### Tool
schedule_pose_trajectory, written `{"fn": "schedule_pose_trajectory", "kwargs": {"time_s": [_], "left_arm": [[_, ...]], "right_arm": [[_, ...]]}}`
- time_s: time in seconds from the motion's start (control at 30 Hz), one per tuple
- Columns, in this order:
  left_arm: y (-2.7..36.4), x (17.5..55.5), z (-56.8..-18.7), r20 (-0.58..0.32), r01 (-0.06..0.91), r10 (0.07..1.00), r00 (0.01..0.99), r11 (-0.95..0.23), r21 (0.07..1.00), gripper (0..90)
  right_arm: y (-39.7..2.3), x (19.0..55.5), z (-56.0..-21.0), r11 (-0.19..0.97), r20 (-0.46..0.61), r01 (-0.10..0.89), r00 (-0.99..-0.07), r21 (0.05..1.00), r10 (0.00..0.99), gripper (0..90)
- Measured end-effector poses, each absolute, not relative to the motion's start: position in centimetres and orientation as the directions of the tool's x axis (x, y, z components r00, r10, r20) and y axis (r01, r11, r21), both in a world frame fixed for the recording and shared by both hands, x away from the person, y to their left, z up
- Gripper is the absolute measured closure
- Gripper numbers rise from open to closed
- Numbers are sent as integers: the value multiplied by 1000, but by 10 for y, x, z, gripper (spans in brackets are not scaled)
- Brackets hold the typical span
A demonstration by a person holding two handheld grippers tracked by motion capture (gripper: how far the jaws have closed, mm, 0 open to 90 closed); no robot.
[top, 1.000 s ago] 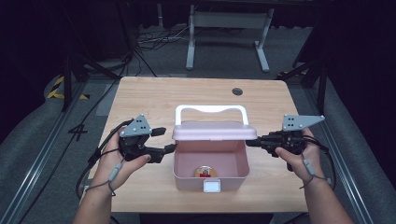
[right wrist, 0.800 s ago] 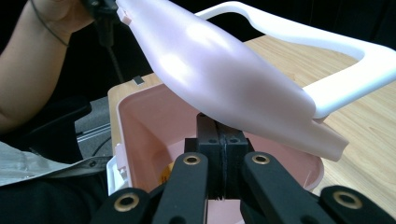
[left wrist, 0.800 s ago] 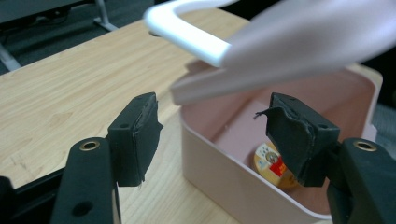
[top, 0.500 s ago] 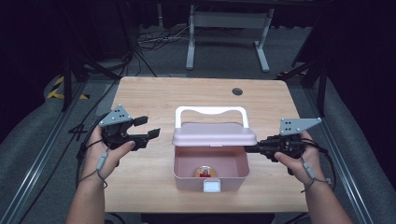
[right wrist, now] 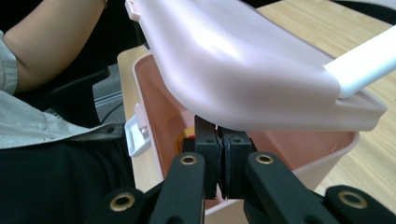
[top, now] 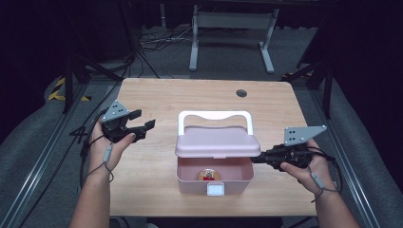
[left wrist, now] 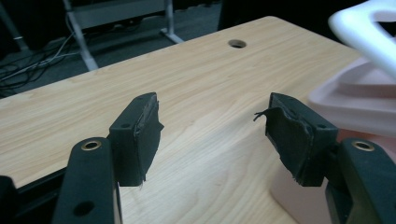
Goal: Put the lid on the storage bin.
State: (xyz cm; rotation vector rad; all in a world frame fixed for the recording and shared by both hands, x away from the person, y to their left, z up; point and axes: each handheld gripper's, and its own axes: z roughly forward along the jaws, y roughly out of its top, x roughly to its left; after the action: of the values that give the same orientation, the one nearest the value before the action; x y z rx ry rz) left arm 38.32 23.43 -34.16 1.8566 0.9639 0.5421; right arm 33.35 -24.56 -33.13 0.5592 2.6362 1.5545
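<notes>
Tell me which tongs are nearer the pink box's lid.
Right. The right tongs are shut with their tips under the lid edge, propping it up; the left tongs are open, off to the box's left.

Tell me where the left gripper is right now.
In the high view the left gripper hangs over the table left of the pink box, jaws open, apart from its lid.

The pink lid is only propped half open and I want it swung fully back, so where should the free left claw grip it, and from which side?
Grip the lid's white handle from the left claw's side. It arches clear above the lid, leaving room for the open jaws.
</notes>
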Motion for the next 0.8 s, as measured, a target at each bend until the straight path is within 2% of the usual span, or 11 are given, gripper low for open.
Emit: {"fn": "schedule_pose_trajectory", "kwargs": {"time_s": [0.43,0.6,0.8], "left_arm": [[242,400,-360,-41,422,832,554,-238,875,358],[241,403,-365,2,436,847,532,-276,857,355],[241,406,-370,-1,448,847,532,-280,849,354]], "right_arm": [[-242,327,-336,517,135,280,-944,809,301,883],[-241,326,-337,544,124,272,-948,794,293,880],[-238,325,-340,585,132,273,-953,764,272,878]]}}
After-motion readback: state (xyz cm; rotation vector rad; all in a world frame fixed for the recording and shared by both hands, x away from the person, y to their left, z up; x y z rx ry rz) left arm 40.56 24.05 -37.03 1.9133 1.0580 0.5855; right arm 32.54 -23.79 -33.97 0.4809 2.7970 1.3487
